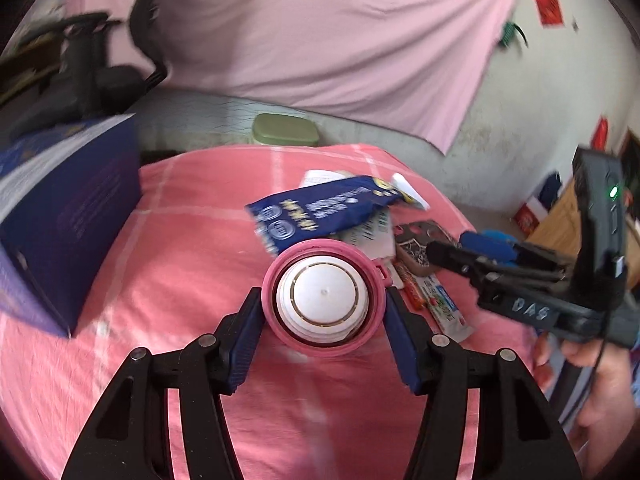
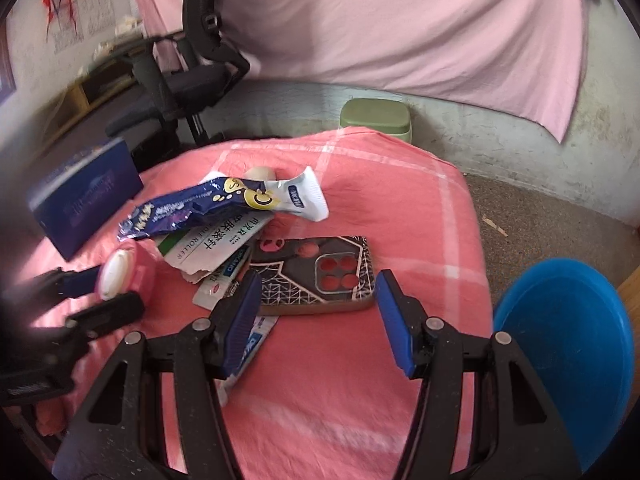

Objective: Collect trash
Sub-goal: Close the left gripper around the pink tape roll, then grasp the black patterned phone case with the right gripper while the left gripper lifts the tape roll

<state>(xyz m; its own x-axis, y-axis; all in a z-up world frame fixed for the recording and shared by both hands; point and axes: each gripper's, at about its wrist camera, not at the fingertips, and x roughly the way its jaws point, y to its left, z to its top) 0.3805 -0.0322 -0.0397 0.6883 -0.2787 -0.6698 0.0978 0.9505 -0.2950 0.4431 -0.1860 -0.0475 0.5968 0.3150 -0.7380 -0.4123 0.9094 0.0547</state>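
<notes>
Trash mostly uncollected: blue wrapper (image 2: 192,208), torn box (image 2: 212,248), tube (image 2: 248,344) heaped on desk (image 2: 400,208) beside phone case (image 2: 320,276). Pink cap (image 1: 324,304) between left jaws, seemingly gripped. Right jaws wide over case. Blue bin (image 2: 568,344) right of case, apparently empty.

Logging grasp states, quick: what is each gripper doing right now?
Left gripper: closed around the pink-and-white container, fingers at its sides.
Right gripper: open, empty, over the phone case.

Two close wrist views — shared pink cloth (image 1: 160,264)

Pink curtain (image 2: 360,20); black office chair (image 2: 188,76)
</notes>
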